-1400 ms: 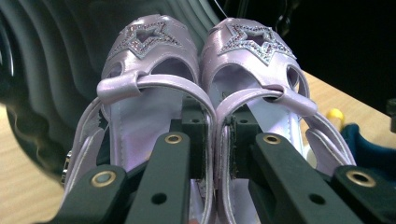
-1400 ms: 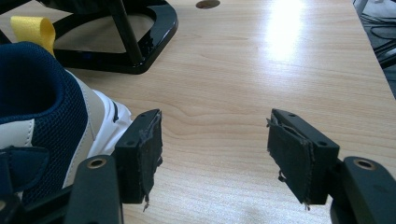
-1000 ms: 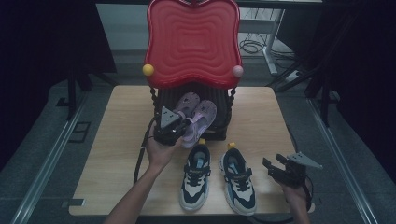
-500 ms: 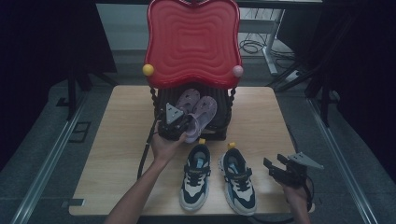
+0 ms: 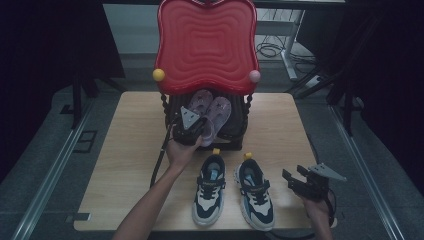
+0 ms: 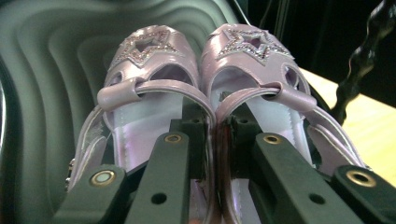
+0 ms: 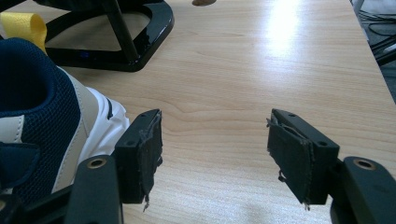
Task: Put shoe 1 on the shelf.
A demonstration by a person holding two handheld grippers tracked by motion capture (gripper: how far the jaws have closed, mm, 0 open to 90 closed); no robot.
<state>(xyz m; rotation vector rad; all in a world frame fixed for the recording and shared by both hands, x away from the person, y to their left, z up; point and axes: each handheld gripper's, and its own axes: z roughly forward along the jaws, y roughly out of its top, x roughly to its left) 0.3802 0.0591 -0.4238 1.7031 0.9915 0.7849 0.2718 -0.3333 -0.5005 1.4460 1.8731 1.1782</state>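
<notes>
The left gripper point(image 5: 192, 131) has both pink star sandals point(image 6: 205, 88) pinched by their inner edges, one jaw inside each shoe, down under the red shoe rack point(image 5: 207, 45). One could easily slip out of that shared pinch and drop. The right gripper point(image 7: 215, 158) hangs wide open, holding nothing, beside the navy sneaker point(image 7: 42, 121), in front of the rack.

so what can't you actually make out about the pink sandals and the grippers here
- Heels of the pink star-trimmed sandals: left gripper view, behind the left gripper.
- Their lower parts: high view, behind the left gripper and hand.
- Navy-and-white sneaker: right gripper view, cut off by the left edge beside the open right gripper.
</notes>
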